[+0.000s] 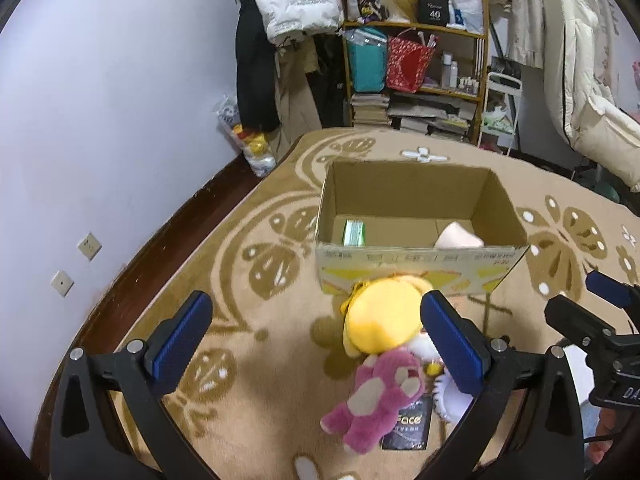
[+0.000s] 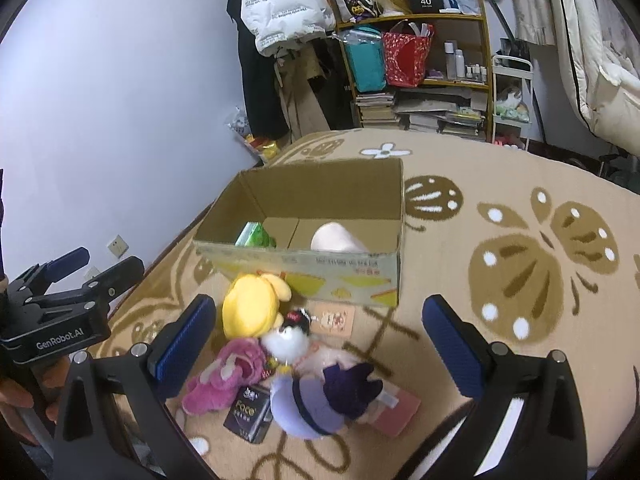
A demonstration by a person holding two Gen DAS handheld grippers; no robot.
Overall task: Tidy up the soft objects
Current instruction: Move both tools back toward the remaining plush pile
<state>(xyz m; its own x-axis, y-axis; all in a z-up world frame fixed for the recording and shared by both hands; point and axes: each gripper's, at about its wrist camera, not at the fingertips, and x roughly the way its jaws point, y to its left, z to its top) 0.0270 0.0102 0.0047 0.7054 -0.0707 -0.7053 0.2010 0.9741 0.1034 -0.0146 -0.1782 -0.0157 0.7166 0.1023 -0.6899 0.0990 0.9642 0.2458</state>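
Toys remain heaped on the rug before the box point(image 2: 320, 276): yellow plush point(image 2: 250, 310), pink bear point(image 2: 226, 376), purple doll point(image 2: 320, 404). Inside I see only a pale cushion point(image 2: 336, 238) and green pack point(image 2: 254, 236), so most remains. My left gripper point(image 1: 316, 344) and right gripper point(image 2: 320, 348) both hang wide and empty.

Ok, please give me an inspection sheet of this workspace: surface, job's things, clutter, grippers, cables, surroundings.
Surface: patterned beige carpet on a dark floor.
Job's things: open cardboard box holding a green pack and a pale cushion; yellow plush, pink plush, white plush and purple plush piled in front of the box.
Clutter: dark booklet, small card.
Grippers: left gripper open, empty; right gripper open, empty.
Cables: nothing seen.
Surroundings: crowded shelf, white jacket, wall sockets.
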